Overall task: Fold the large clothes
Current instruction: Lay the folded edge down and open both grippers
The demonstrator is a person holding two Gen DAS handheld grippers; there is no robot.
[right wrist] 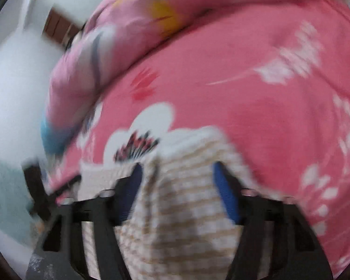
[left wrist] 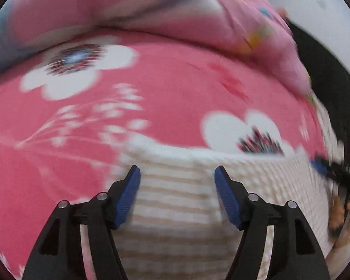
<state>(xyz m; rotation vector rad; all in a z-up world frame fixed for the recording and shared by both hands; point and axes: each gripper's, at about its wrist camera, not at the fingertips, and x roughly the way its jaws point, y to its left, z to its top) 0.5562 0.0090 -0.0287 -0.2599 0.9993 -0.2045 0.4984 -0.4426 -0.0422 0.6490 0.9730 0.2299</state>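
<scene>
Lying flat on the pink bedsheet (left wrist: 165,88) for folding, the striped garment (left wrist: 175,200) sits between both open claws, left gripper (left wrist: 177,175) and right gripper (right wrist: 177,170), neither pressing it.

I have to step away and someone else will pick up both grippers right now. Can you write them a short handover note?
Left gripper: jaws open, over the striped cream garment, pads not pressing it.
Right gripper: jaws apart with a raised bunch of the same garment between them; the picture is too blurred to tell whether the pads grip it.
The garment lies on the pink flowered bedsheet, its far edge just ahead of the fingers; a pink quilt is heaped behind.
Done: cannot tell how many folds are made.
Left: check the right grip, take the near edge, fold on.
</scene>
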